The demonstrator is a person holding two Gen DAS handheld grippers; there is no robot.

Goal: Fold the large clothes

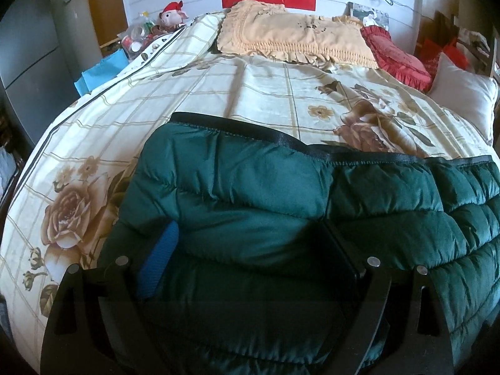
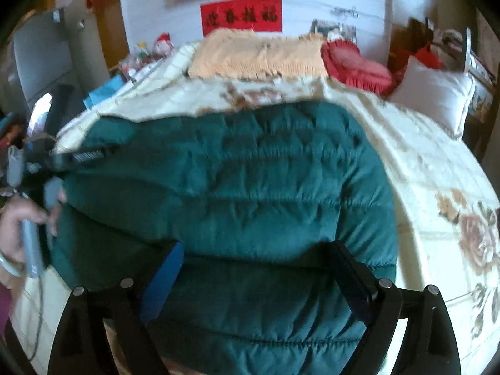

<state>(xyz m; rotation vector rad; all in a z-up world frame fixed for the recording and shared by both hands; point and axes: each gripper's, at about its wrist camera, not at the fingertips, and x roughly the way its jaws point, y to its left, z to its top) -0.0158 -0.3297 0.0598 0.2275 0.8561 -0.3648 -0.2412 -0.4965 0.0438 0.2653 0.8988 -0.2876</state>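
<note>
A dark green quilted puffer jacket (image 1: 250, 187) lies on the floral bedspread (image 1: 281, 87), its black-trimmed edge (image 1: 281, 139) on the far side. My left gripper (image 1: 248, 225) stands open over the jacket's left part. A puffy fold sits between its blue pad (image 1: 159, 259) and its dark finger (image 1: 340, 250). My right gripper (image 2: 257, 245) is open too, wide across the jacket (image 2: 234, 172) near its right edge. At the far left of the right wrist view, a hand (image 2: 15, 222) holds the left gripper's handle (image 2: 29, 240). That view is blurred.
At the head of the bed lie a beige frilled pillow (image 1: 297, 34), a red cushion (image 1: 397, 56) and a white pillow (image 1: 465, 97). A plush toy (image 1: 172, 15), bedside clutter and a blue bag (image 1: 103, 72) sit at the bed's left, beside a grey cabinet (image 1: 28, 47).
</note>
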